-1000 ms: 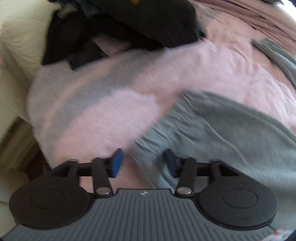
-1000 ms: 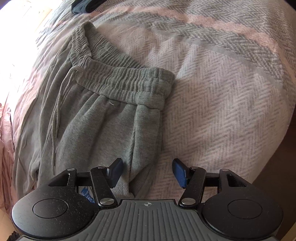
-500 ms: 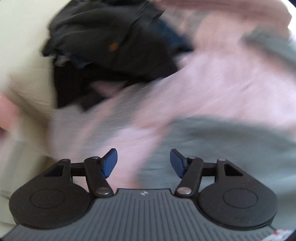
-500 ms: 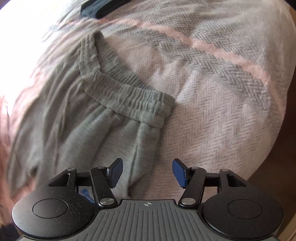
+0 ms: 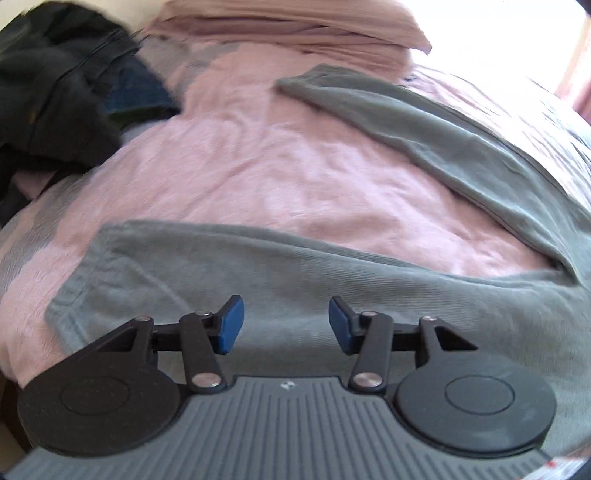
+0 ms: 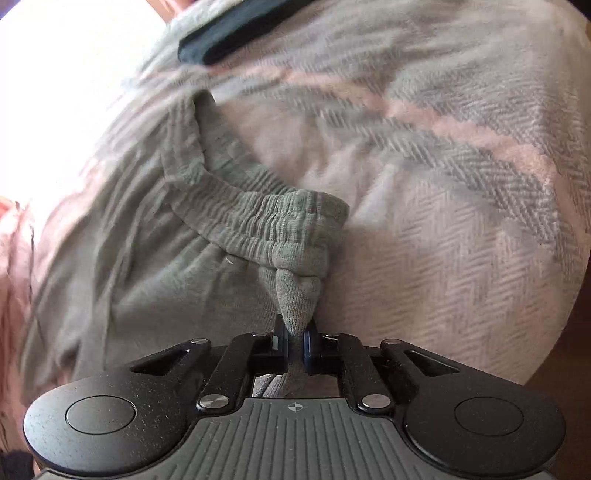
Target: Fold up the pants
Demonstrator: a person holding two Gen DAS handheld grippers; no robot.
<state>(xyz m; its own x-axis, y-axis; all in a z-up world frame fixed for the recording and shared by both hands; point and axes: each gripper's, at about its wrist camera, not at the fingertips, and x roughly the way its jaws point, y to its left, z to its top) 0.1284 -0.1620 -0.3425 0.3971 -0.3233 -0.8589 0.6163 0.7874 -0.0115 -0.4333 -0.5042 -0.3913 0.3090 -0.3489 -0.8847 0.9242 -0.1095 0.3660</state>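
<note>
Grey sweatpants (image 5: 332, 280) lie on a pink and grey blanket (image 5: 288, 173). In the left wrist view both legs spread apart; the near leg's hem (image 5: 74, 299) lies at the lower left, the far leg (image 5: 424, 122) runs to the upper right. My left gripper (image 5: 286, 325) hovers over the near leg, its jaws closing, the blue pads apart and not pressing the cloth. In the right wrist view the ribbed waistband (image 6: 266, 225) bunches up. My right gripper (image 6: 294, 339) is shut on a pinched fold of the pants just below the waistband's corner.
A heap of dark clothes (image 5: 55, 85) lies at the bed's upper left. A folded pink cover (image 5: 295, 26) sits at the far end. A dark garment (image 6: 236, 29) lies beyond the waistband. The blanket's edge (image 6: 546, 332) drops off at the right.
My right gripper has shut on the fold below the waistband and drawn it up. My left gripper has swung from the waistband side to over the leg near its hem, jaws narrower.
</note>
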